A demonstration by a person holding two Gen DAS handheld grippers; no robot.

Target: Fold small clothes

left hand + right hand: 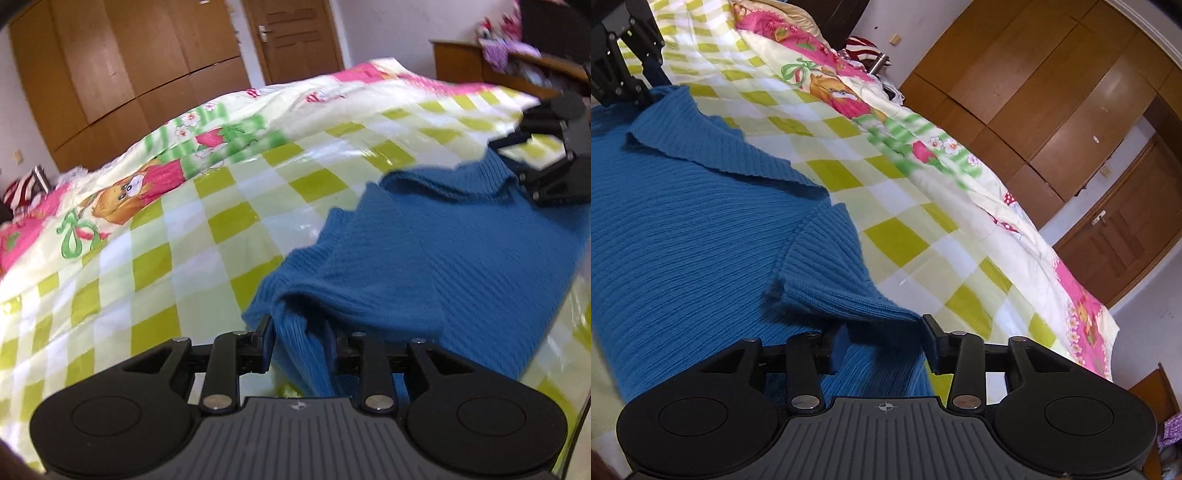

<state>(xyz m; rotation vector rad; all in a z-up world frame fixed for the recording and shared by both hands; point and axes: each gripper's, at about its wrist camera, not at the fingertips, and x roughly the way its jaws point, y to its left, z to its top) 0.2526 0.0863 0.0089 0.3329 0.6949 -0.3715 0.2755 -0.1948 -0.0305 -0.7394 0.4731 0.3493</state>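
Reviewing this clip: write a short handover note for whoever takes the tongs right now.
Left tongs: part open, a fold of the blue knit sweater between the fingers, not clearly pinched.
Right tongs: open, straddling the sleeve cuff, no grip.
Sweater lies on the green checked bedsheet, collar showing, one sleeve turned in over the body.
Done: apparently that sleeve fold. Left: remaining folds, probably regrasp first.

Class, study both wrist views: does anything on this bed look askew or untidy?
Yes. The blue knit sweater lies crooked on the checked sheet, its sleeve bunched and collar flipped. The cartoon quilt is rumpled along the far side.
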